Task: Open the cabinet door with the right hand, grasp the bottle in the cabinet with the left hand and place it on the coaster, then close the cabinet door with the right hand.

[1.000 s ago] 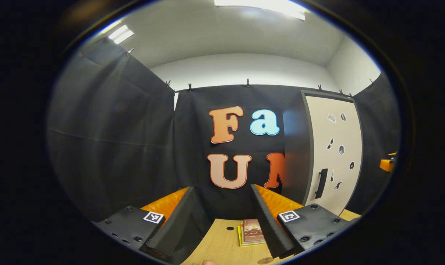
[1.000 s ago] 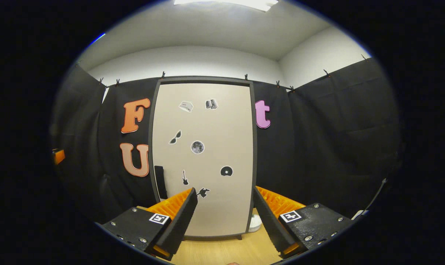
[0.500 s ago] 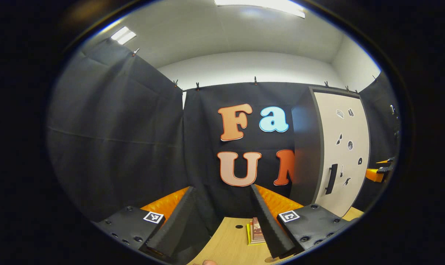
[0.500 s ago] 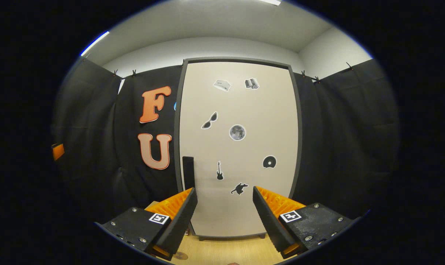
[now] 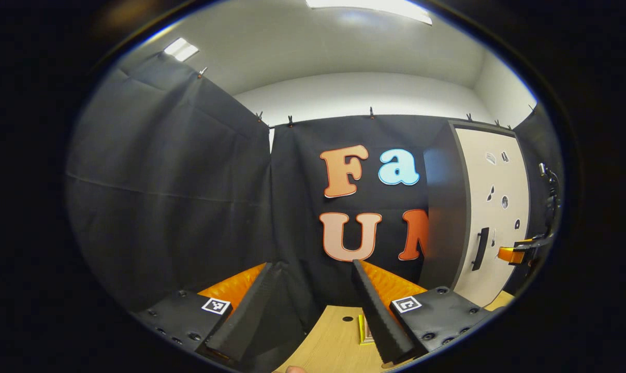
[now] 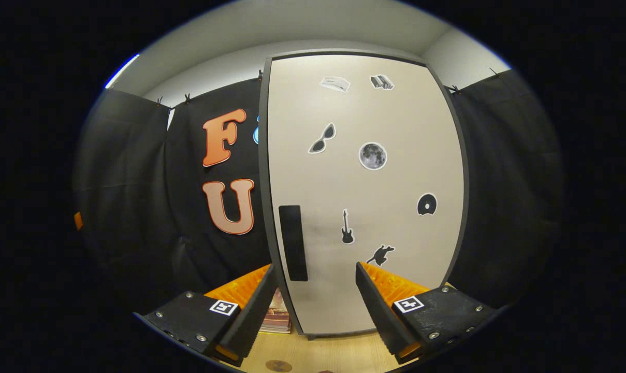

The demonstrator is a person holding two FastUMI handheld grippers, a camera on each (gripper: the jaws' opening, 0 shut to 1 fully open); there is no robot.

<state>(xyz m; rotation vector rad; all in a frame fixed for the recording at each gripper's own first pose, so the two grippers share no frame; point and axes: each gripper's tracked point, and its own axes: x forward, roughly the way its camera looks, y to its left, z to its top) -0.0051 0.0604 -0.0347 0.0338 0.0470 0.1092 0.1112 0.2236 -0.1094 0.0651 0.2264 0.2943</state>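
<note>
Closer now, cabinet door (image 6: 364, 191) shut, hiding the bottle inside.

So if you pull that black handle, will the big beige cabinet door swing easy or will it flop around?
The beige cabinet door looks like a flat, rigid panel, so it should probably swing stiffly, not flop. Its black handle sits near the left edge, so it likely pivots on the right. The cabinet is tall, so a hard tug might rock it.
</note>
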